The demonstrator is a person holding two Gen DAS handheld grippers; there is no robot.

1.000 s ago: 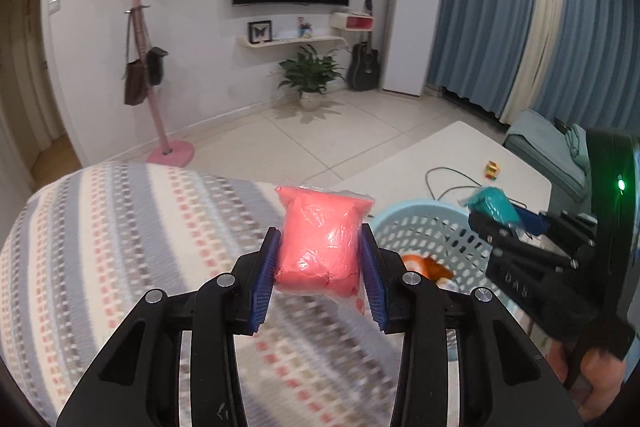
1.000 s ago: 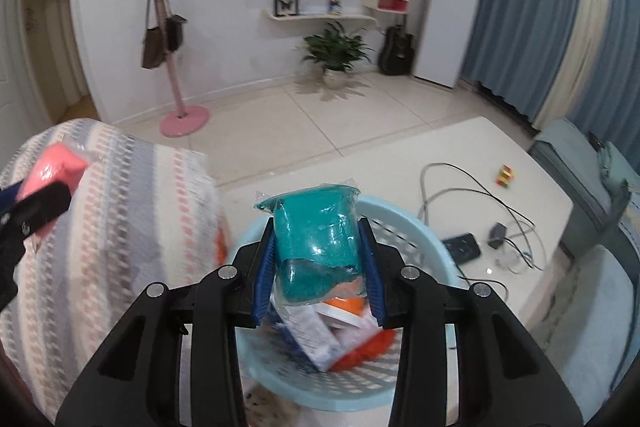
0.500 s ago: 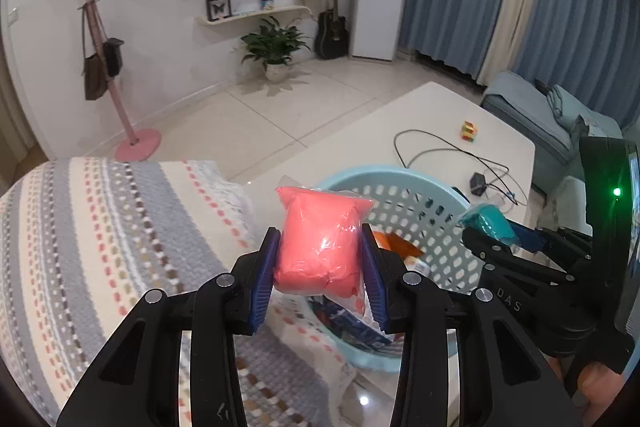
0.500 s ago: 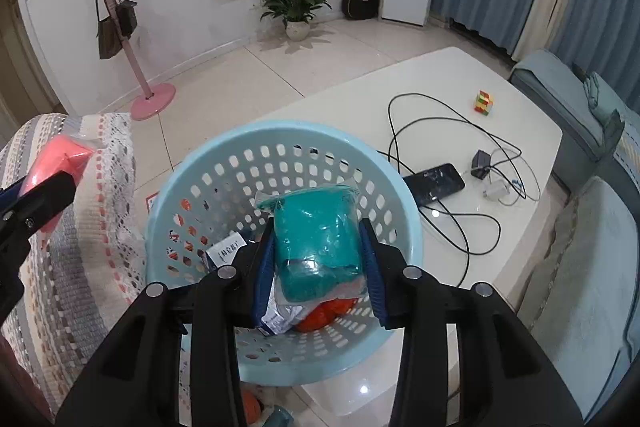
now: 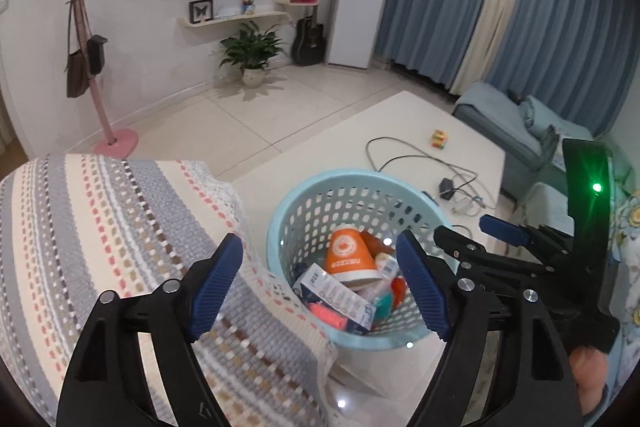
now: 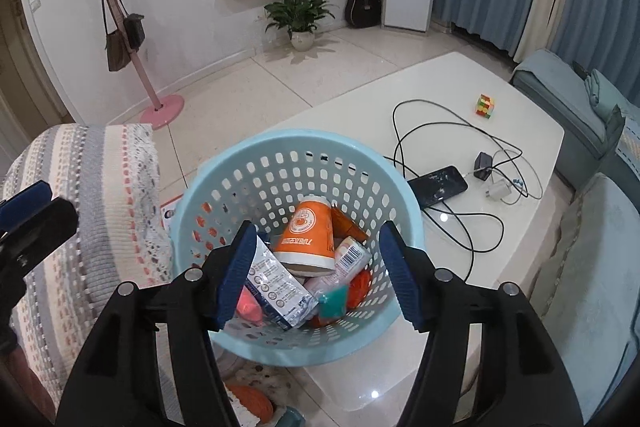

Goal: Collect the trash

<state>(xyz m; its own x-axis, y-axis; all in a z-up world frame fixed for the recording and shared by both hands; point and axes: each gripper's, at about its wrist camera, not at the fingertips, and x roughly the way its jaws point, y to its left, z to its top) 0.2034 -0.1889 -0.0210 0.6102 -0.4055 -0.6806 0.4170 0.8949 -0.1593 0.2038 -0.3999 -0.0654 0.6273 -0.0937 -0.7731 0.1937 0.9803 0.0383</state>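
A light blue perforated basket (image 5: 304,195) (image 6: 224,163) stands on the edge of a white coffee table. Inside lie an orange paper cup (image 5: 348,255) (image 6: 308,235), a white and blue carton (image 5: 336,297) (image 6: 276,283), a pink packet (image 5: 326,311) (image 6: 248,303) and a teal packet (image 5: 384,301) (image 6: 334,301). My left gripper (image 5: 319,239) hangs above the basket's left rim, jaws opening, with nothing between them. My right gripper (image 6: 318,227) hovers over the basket's middle, jaws also opening and holding nothing. In the left wrist view, the right gripper (image 5: 472,231) shows beside the basket.
A striped knitted throw (image 5: 100,227) covers the sofa arm left of the basket. On the table (image 6: 520,99) lie tangled cables, a dark phone (image 6: 438,185), chargers and a coloured cube (image 6: 485,105). A grey-blue sofa (image 6: 592,267) borders the right. An orange item (image 6: 248,399) lies on the floor below.
Both grippers moved over the basket and their jaws spread. The pink packet left the left gripper and the teal packet left the right; both now lie in the basket.
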